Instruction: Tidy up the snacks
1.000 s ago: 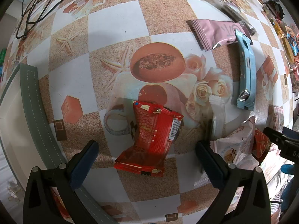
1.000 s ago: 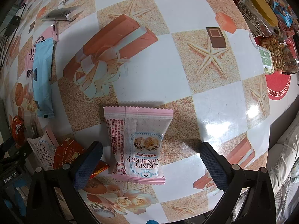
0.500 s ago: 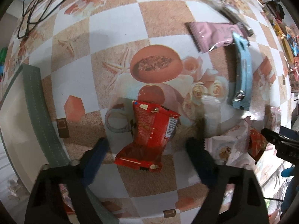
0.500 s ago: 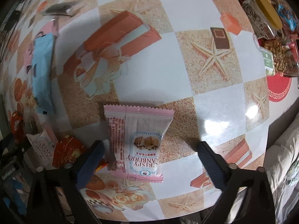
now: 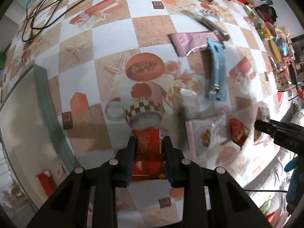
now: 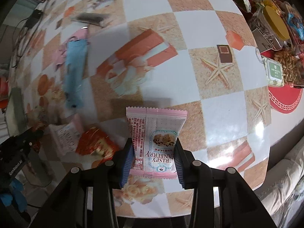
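Left gripper (image 5: 148, 140) clenched on red snack packet (image 5: 148, 155) between its fingers, right gripper (image 6: 153, 148) grasping pink cranberry packet (image 6: 154, 140) (label upside down), blue wrapper (image 6: 74, 70) far left on checkered tabletop (image 6: 191, 26).

Two red packets (image 5: 147, 148), two pink-white cranberry packets (image 6: 156, 142), one blue bar (image 5: 217, 70), one pink bar (image 5: 190, 41).

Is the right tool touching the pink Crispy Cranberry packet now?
Touching. In the right wrist view, both fingers of the right tool press against the sides of the pink Crispy Cranberry packet, which narrows between them.
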Motion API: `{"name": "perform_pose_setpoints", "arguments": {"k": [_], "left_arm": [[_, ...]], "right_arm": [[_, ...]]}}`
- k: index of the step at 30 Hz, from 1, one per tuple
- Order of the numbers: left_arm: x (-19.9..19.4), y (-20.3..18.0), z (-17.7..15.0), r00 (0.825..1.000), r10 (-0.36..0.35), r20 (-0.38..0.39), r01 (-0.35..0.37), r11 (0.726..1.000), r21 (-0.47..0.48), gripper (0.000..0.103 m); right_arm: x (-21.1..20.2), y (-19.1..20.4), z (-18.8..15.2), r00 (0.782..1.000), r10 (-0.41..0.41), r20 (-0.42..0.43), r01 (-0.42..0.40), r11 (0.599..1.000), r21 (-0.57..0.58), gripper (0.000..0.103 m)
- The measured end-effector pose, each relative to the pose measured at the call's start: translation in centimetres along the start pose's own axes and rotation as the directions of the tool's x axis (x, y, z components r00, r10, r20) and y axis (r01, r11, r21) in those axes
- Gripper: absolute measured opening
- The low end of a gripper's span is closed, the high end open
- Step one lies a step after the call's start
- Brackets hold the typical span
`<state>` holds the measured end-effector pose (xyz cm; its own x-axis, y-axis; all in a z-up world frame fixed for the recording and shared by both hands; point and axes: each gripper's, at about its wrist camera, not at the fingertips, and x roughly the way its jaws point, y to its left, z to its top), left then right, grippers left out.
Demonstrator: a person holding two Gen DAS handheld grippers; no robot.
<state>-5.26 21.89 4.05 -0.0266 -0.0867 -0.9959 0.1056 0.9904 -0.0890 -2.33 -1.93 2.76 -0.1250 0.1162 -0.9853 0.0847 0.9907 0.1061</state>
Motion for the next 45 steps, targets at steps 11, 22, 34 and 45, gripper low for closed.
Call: {"name": "perform_pose_setpoints", "arguments": {"k": [11, 22, 34, 45], "left_arm": [[-3.3, 3.4, -2.8, 0.998, -0.045, 0.04, 0.048, 0.996, -0.082, 0.031], [-5.5, 7.6, -6.9, 0.995, -0.025, 0.101, 0.044, 0.98, -0.194, 0.031], [-6.7, 15.8, -11.1, 0.99, 0.028, 0.137, 0.024, 0.932, -0.362, 0.031], [-5.6, 19.5, -14.1, 0.995, 0.031, 0.1, 0.015, 0.903, -0.43, 0.033]], "right_arm": [[-3.0, 1.9, -1.0, 0.997, 0.067, 0.03, -0.066, 0.997, -0.029, 0.042], [-4.7, 7.3, -2.6, 0.993, 0.112, 0.034, -0.106, 0.984, -0.14, 0.042], [-4.4, 23.4, -3.8, 0.988, 0.155, -0.004, -0.141, 0.89, -0.433, 0.042], [-1.9, 34.3, -5.7, 0.983, 0.164, -0.085, -0.183, 0.81, -0.557, 0.042]]}}
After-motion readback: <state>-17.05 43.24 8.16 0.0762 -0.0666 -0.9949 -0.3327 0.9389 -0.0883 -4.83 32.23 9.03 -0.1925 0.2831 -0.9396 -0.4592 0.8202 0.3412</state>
